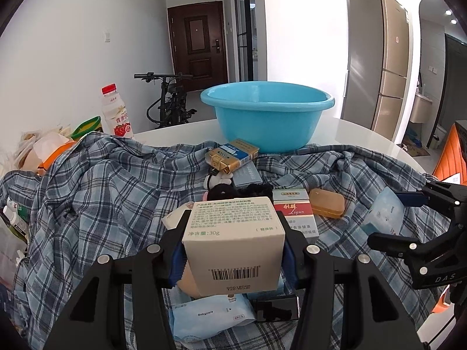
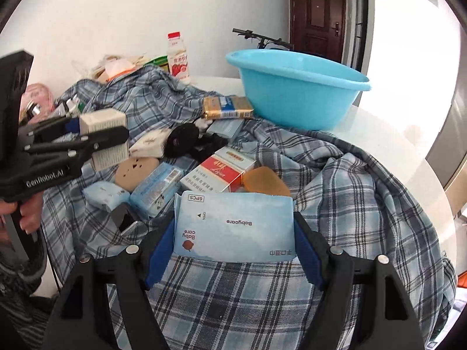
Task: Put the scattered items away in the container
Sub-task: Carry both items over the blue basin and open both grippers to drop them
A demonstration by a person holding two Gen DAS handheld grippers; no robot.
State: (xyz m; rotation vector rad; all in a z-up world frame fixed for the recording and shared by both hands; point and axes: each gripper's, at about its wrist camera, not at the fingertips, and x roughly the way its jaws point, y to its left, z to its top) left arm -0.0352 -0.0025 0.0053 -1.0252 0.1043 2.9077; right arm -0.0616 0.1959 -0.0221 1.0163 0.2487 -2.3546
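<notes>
Left claw: my left claw [image 1: 233,250] is clamped on a cream carton [image 1: 233,242] with a barcode, lifted clear of the pile.
Right claw: my right claw [image 2: 233,233] has its blue pads against both edges of a pale blue Babycare wipes pack [image 2: 233,227], raised above the cloth.
Container: the blue basin [image 1: 267,113] sits on the white counter [image 1: 364,137] beyond the pile, well apart from both claws.
Done: as far as I can judge, two items are picked up but neither has reached the basin.
Left to do: on the plaid shirt [image 1: 102,180] lie a gold cigarette pack [image 1: 232,154], a red and white cigarette box [image 1: 296,214], an orange case [image 1: 327,202], a black hair tie [image 2: 182,140], a second wipes pack [image 1: 210,315] and several small blue boxes.
Hidden: the basin's floor is out of sight from both views, so I cannot tell whether anything is in it.
Hard to make out: a black object [image 1: 275,309] under my left claw is cut off; the bottle [image 1: 115,113] and bags at the far left may not belong to the job.
</notes>
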